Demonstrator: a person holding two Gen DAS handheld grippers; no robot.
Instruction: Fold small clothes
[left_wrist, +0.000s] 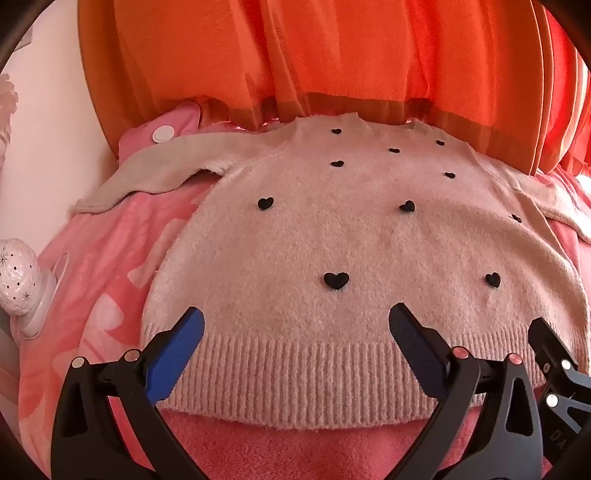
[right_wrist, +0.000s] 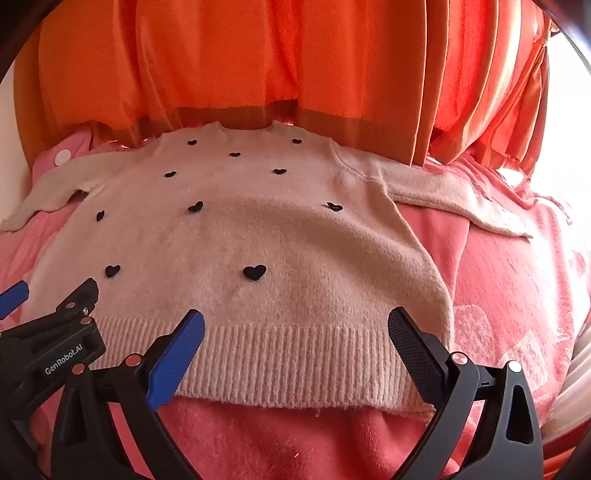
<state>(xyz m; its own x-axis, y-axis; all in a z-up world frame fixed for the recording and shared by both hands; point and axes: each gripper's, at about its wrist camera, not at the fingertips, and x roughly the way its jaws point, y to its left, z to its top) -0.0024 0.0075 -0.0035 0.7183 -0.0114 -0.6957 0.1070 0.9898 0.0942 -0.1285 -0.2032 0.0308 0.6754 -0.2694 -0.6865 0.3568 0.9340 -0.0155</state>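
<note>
A small pale pink fuzzy sweater (left_wrist: 332, 236) with black hearts lies flat, front up, on a pink blanket, both sleeves spread out sideways; it also shows in the right wrist view (right_wrist: 258, 236). Its ribbed hem (left_wrist: 295, 376) faces me. My left gripper (left_wrist: 295, 317) is open and empty, hovering over the hem's left half. My right gripper (right_wrist: 295, 321) is open and empty over the hem's right half (right_wrist: 295, 362). The right gripper's body (left_wrist: 554, 369) shows at the left view's right edge; the left gripper's body (right_wrist: 55, 339) shows at the right view's left edge.
A pink blanket (left_wrist: 92, 295) covers the surface, also seen in the right wrist view (right_wrist: 517, 295). Orange curtains (left_wrist: 332, 55) hang right behind the sweater's collar. A white perforated egg-shaped lamp (left_wrist: 18, 277) stands at the left edge. A pink item with a white snap button (left_wrist: 164, 133) lies by the left sleeve.
</note>
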